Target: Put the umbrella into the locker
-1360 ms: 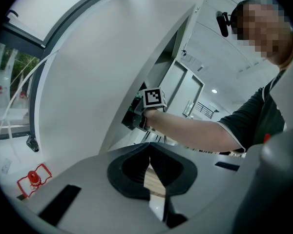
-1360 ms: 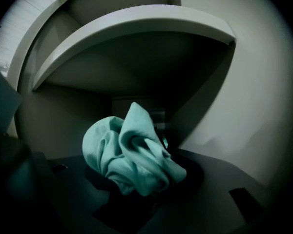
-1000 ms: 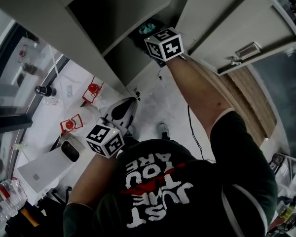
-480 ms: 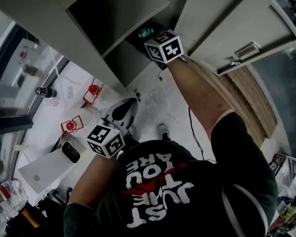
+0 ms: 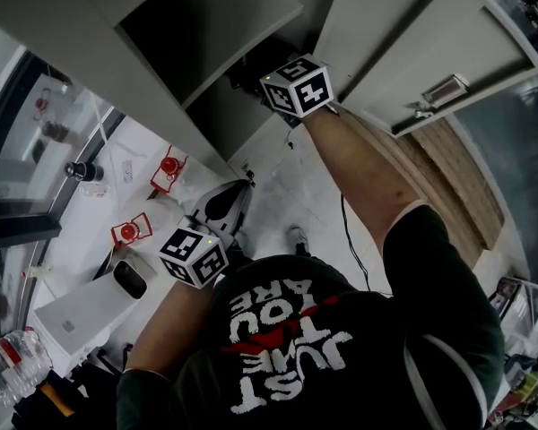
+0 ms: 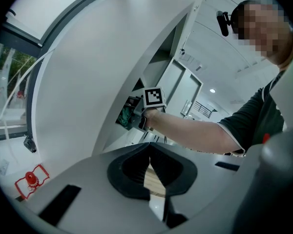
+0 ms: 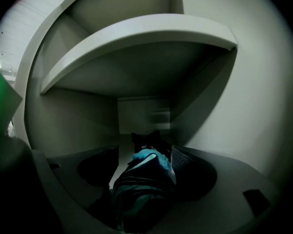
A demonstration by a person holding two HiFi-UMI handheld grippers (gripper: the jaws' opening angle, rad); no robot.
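Note:
The folded umbrella, dark with a teal patch, lies in the open locker compartment, under its shelf. My right gripper reaches into that compartment and its jaws are opening. The umbrella lies between them with a gap at the left pad. In the head view the right gripper is mostly behind its marker cube, inside the locker. The left gripper view shows the umbrella as a green bundle ahead of the right gripper. My left gripper is shut and empty, held low beside the locker.
The locker door stands open to the right of my right arm. On the floor to the left are two red-framed objects, a white box and bottles. A black cable runs across the floor.
The teal bit of umbrella seen beyond the right gripper's cube no longer shows in the head view. Both hands have stayed almost where they were.

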